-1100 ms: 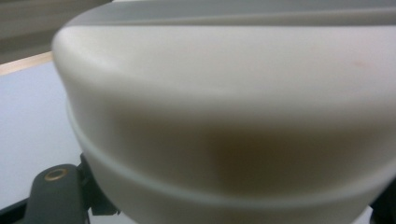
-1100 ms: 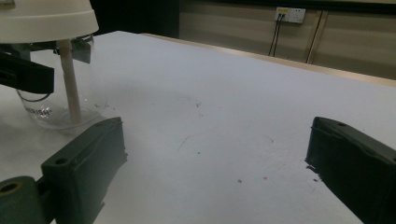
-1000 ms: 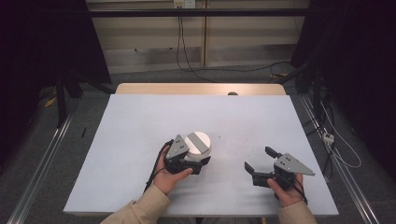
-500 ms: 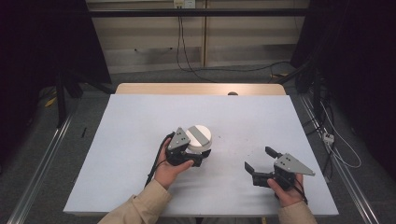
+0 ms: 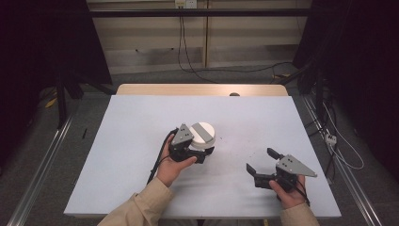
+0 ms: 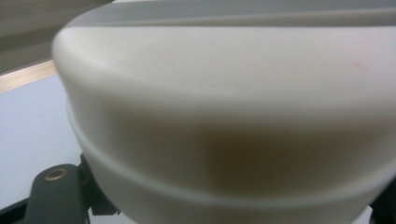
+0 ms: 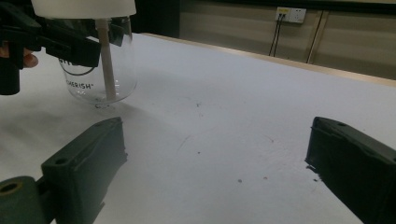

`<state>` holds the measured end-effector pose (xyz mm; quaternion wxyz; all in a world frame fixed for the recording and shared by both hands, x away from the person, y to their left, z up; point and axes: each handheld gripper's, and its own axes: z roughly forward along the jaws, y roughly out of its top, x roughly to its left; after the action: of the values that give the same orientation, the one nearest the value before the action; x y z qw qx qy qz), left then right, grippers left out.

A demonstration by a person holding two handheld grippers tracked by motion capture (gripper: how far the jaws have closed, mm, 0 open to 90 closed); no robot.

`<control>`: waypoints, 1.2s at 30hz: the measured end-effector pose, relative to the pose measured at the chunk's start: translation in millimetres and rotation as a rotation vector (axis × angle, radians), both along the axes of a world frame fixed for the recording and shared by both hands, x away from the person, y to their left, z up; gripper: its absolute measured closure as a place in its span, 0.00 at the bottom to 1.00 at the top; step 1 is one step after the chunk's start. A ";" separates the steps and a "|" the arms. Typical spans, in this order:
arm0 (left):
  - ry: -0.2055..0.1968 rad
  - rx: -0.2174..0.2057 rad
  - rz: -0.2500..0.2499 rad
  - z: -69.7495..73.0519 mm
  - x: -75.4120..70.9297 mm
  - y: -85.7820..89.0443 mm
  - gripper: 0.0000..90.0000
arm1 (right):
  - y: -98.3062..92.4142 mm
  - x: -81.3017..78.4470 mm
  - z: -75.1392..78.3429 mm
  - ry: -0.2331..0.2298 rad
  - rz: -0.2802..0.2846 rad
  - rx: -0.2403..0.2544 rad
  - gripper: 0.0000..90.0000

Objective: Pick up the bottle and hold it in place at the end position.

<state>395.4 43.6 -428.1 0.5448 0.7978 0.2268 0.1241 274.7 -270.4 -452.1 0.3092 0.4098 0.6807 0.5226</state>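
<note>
Glass jar (image 5: pixel 202 136) — gripped by left hand-held gripper (image 5: pixel 200 153) — has shifted right.

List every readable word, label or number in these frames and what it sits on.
"CHERISH": printed on the clear glass jar, under a round logo, in the right gripper view.
The round logo's own lettering sits behind the left gripper's jaw; unreadable.
The jar's white lid shows no text.
</note>
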 end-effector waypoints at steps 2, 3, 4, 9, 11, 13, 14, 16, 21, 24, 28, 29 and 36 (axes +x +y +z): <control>0.005 -0.007 -0.001 0.9 1.2 -0.5 0.21 | -0.1 0.1 -0.1 0.000 0.001 0.000 0.05; 0.004 -0.012 0.003 1.2 1.5 -1.2 0.21 | -0.1 0.1 -0.1 0.000 0.001 0.000 0.05; 0.007 -0.014 -0.003 1.2 2.6 -1.6 0.21 | -0.1 0.1 -0.1 0.000 0.000 0.000 0.05; -0.003 -0.004 0.001 2.2 5.9 -3.0 0.21 | -0.2 0.3 -0.3 0.000 -0.001 0.002 0.05; -0.004 0.004 0.002 3.1 7.1 -3.8 0.21 | -0.2 0.2 -0.2 0.000 0.000 0.002 0.05; 0.004 0.001 -0.002 3.9 9.1 -5.0 0.21 | -0.3 0.0 -0.1 0.000 0.001 0.002 0.05; 0.005 -0.001 -0.003 4.3 9.6 -5.5 0.21 | -0.3 0.0 -0.2 0.000 -0.001 0.001 0.05; 0.003 -0.004 -0.003 4.8 11.2 -6.3 0.21 | -0.5 0.1 -0.2 0.001 0.000 0.001 0.05; 0.004 0.002 0.001 2.6 14.5 -6.8 0.21 | -0.3 0.0 -0.3 0.001 0.000 0.000 0.05; 0.004 0.004 0.003 1.9 15.8 -6.2 0.21 | -0.1 -0.1 -0.3 0.000 0.002 0.000 0.05; -0.003 0.004 0.015 2.1 17.8 -5.0 0.21 | 0.3 -0.1 -0.4 0.001 0.001 -0.002 0.05; -0.003 0.003 0.014 2.0 17.9 -5.3 0.21 | 0.3 0.0 -0.4 0.001 0.001 -0.001 0.05; -0.002 0.020 0.010 1.7 21.2 -6.0 0.21 | -0.1 0.0 -0.4 0.001 0.000 0.002 0.05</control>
<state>416.6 37.6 -426.4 0.5364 0.8020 0.2287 0.1299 274.8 -270.5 -452.5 0.3087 0.4104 0.6803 0.5230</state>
